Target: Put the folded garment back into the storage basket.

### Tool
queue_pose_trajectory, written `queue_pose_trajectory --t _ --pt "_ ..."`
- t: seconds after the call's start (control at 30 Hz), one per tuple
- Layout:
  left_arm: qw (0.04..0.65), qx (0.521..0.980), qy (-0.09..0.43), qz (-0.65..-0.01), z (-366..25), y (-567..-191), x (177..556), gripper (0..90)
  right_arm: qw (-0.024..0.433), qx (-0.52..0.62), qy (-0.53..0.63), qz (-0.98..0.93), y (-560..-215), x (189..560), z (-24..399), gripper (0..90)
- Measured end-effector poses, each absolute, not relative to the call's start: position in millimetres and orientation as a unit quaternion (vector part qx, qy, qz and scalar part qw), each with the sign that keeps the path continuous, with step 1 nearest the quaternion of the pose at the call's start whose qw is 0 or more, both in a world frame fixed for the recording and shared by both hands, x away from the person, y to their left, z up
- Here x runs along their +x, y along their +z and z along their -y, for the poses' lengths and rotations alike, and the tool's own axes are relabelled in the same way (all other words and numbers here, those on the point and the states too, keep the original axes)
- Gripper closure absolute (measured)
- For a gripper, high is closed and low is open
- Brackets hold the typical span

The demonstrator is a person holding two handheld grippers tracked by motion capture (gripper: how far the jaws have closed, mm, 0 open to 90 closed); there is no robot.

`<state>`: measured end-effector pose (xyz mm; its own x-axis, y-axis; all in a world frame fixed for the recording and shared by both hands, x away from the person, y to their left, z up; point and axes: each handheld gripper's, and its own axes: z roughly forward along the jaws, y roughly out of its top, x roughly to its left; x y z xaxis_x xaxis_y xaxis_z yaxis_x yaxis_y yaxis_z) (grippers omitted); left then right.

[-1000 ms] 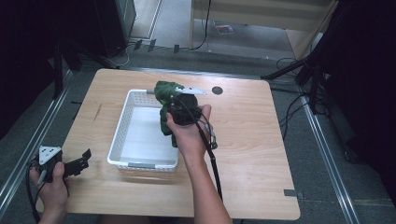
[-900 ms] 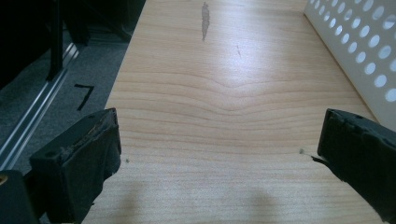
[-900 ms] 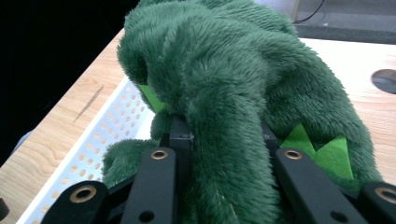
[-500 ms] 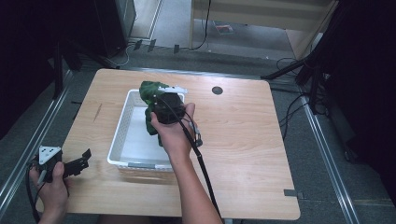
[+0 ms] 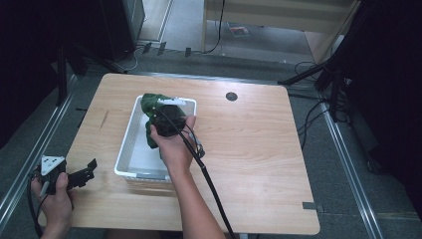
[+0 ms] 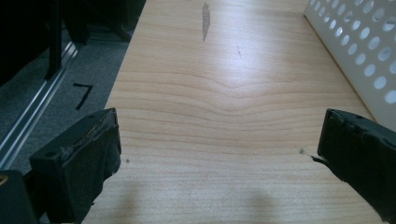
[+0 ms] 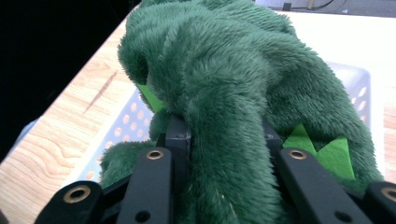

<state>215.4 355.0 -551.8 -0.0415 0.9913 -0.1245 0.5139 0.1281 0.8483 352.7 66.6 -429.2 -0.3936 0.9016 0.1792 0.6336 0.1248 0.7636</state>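
the right tool [image 7: 219, 140] is clamped on a green plush toy [image 5: 154, 115] over the white basket [image 5: 130, 149], the left tool [image 6: 219, 154] is wide apart, and the soft fur could slip out onto the table [image 5: 259, 149].

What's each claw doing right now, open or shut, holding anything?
Left claw: open, empty, low over the bare table.
Right claw: shut on the green plush toy, over the white basket.

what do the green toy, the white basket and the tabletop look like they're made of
Green toy: soft plush, long fuzzy pile, with flat felt-like spikes.
White basket: likely moulded plastic, matte, walls punched with even round holes.
Tabletop: wood or wood-look laminate, pale grain lines, slight sheen.
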Motion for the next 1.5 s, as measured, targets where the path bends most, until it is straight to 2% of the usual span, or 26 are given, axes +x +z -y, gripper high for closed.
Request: queue_pose_trajectory --t 0.37,0.5,0.83,0.93,1.07,1.17,1.33,1.4,1.5 --pt "0.378 0.580 0.316 -0.649 -355 -552 216 0.6 0.174 0.546 0.366 -0.733 -460 360 -86 67.7" --pt "0.378 0.581 0.314 -0.649 -355 -552 215 0.6 0.197 0.551 0.350 -0.731 -472 364 -89 65.7" --pt "0.379 0.580 0.313 -0.650 -356 -552 216 0.6 0.172 0.561 0.329 -0.740 -496 377 -92 61.0" --pt "0.379 0.580 0.312 -0.650 -356 -552 216 0.6 0.163 0.565 0.314 -0.745 -501 379 -93 54.7" --pt "0.380 0.579 0.312 -0.650 -356 -552 216 0.6 0.114 0.562 0.343 -0.744 -500 380 -93 31.3" --pt "0.379 0.580 0.312 -0.650 -356 -552 216 0.6 0.133 0.562 0.339 -0.742 -491 377 -91 17.2" --pt "0.380 0.579 0.312 -0.650 -356 -552 216 0.6 0.156 0.556 0.342 -0.741 -478 372 -85 0.3" --pt "0.379 0.580 0.312 -0.650 -356 -552 216 0.6 0.150 0.551 0.355 -0.740 -472 370 -83 0.0" --pt "0.379 0.580 0.313 -0.650 -356 -552 216 0.6 0.172 0.535 0.363 -0.743 -460 364 -78 0.0"
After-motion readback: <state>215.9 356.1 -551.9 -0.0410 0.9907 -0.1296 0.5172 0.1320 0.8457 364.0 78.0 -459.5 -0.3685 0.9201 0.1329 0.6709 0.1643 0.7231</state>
